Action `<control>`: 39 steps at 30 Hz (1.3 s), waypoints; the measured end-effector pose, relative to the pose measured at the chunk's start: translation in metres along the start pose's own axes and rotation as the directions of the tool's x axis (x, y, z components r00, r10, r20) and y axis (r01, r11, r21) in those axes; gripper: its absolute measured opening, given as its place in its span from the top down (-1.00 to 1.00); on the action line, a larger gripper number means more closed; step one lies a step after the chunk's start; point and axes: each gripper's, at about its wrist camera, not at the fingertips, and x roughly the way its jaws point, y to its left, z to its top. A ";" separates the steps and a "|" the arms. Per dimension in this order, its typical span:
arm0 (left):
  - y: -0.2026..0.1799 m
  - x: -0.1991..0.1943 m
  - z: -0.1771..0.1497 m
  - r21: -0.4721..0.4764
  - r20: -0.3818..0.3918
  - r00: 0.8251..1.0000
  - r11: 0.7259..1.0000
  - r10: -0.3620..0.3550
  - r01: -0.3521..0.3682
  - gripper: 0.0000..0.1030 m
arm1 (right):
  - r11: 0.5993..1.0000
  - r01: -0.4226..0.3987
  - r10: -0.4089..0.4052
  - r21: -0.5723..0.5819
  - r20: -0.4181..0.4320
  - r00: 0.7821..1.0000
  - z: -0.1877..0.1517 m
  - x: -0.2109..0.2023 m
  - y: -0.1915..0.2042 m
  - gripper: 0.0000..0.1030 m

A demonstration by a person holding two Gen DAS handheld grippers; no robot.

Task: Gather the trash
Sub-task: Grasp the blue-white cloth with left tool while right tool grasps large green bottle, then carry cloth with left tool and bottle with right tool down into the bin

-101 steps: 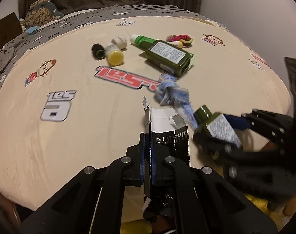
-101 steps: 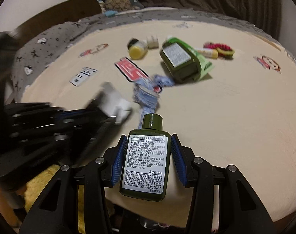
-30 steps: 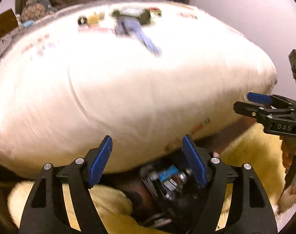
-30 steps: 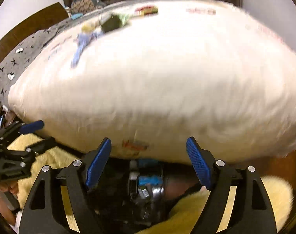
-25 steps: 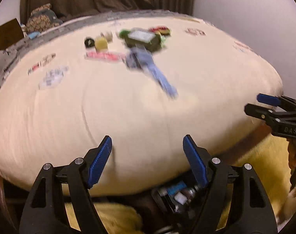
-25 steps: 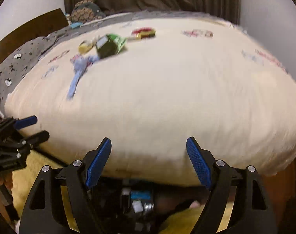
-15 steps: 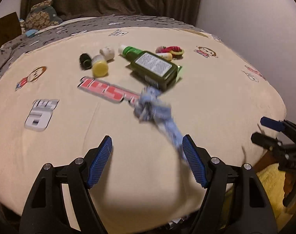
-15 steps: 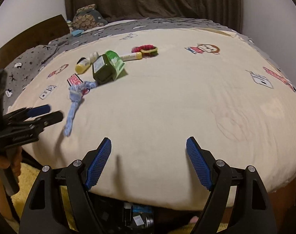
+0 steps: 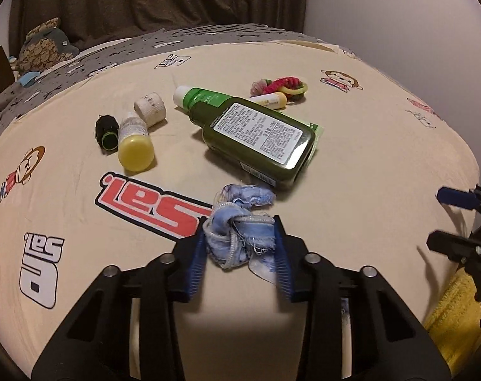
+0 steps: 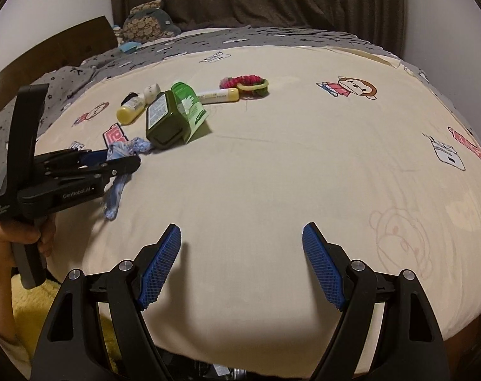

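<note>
Over bed, left tongs closing on rag

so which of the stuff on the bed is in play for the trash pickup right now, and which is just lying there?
In play:
- left gripper, closing on the blue rag
- blue rag

Lying about:
- dark green bottle
- yellow-capped bottle
- red and yellow toy
- right gripper, open, empty

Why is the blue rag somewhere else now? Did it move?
Cannot tell. The blue rag lies by the red print as before; the left tool is closing around it.
</note>
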 end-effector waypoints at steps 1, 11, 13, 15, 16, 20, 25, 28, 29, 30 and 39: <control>0.000 -0.001 0.000 -0.001 0.004 1.000 1.000 0.005 -0.005 0.44 | 1.000 0.006 -0.006 0.001 0.003 1.000 0.004 0.002 0.000 -0.55; 0.030 -0.057 -0.007 -0.080 0.048 0.989 0.988 0.138 -0.134 0.56 | 0.998 -0.033 0.038 -0.054 0.093 0.995 0.058 0.020 0.042 -0.55; 0.041 -0.070 -0.011 -0.104 0.056 0.985 0.982 0.161 -0.155 0.56 | 0.995 -0.039 0.048 -0.091 0.099 0.994 0.069 0.027 0.058 -0.55; 0.051 -0.081 -0.016 -0.130 0.059 0.983 0.978 0.172 -0.163 0.56 | 0.990 -0.030 0.044 -0.138 0.102 0.994 0.078 0.037 0.075 -0.55; 0.055 -0.086 -0.019 -0.136 0.060 0.982 0.976 0.177 -0.168 0.56 | 0.988 -0.027 0.043 -0.150 0.101 0.994 0.080 0.040 0.081 -0.55; 0.062 -0.091 -0.023 -0.145 0.055 0.986 0.979 0.156 -0.146 0.56 | 0.980 -0.024 0.040 -0.195 0.077 0.996 0.093 0.064 0.103 -0.55; 0.064 -0.087 -0.026 -0.149 0.044 0.990 0.981 0.133 -0.125 0.56 | 0.970 0.039 -0.032 -0.241 0.035 0.999 0.097 0.095 0.116 -0.45; 0.064 -0.085 -0.027 -0.155 0.042 0.991 0.981 0.124 -0.116 0.56 | 0.965 0.060 -0.057 -0.256 0.017 0.998 0.095 0.104 0.115 -0.06; 0.063 -0.085 -0.027 -0.154 0.042 0.992 0.981 0.121 -0.113 0.56 | 0.964 0.058 -0.056 -0.258 0.017 0.998 0.094 0.104 0.115 -0.06; 0.062 -0.085 -0.027 -0.153 0.042 0.992 0.982 0.119 -0.111 0.56 | 0.963 0.061 -0.058 -0.264 0.018 0.998 0.094 0.103 0.116 -0.05; 0.041 -0.096 -0.031 -0.139 0.061 0.994 0.987 0.091 -0.082 0.56 | 0.971 -0.032 0.048 -0.238 0.063 0.997 0.071 0.033 0.099 -0.03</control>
